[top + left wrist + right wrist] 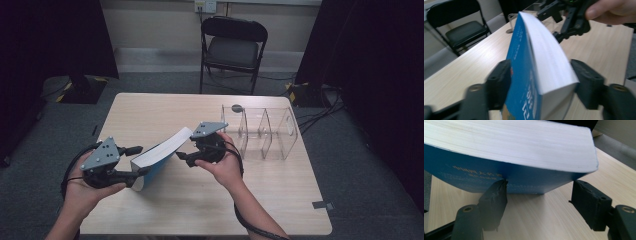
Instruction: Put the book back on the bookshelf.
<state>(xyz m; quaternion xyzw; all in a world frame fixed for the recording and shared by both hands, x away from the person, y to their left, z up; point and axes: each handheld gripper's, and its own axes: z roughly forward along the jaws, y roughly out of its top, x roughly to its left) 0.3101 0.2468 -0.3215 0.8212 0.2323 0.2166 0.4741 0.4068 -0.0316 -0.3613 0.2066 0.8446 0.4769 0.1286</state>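
Note:
A thick book [160, 152] with a blue cover and white page edges leans across the table, its near corner low at the left and its far end raised. My left gripper [144, 160] is at that near corner. In the left gripper view the book [549, 62] stands on edge between the spread jaws of my left gripper [540, 62], both pads close against its sides with no clear squeeze. My right gripper [181, 156] reaches in from the right under the raised end. In the right gripper view the book [511, 142] lies over the parted jaws of my right gripper [540, 183], one fingertip [500, 187] against the blue cover.
A clear acrylic organizer [260, 132] with several compartments stands at the back right of the wooden table [210, 200]. A black folding chair [232, 45] stands beyond the far edge. Cables lie on the floor at the right.

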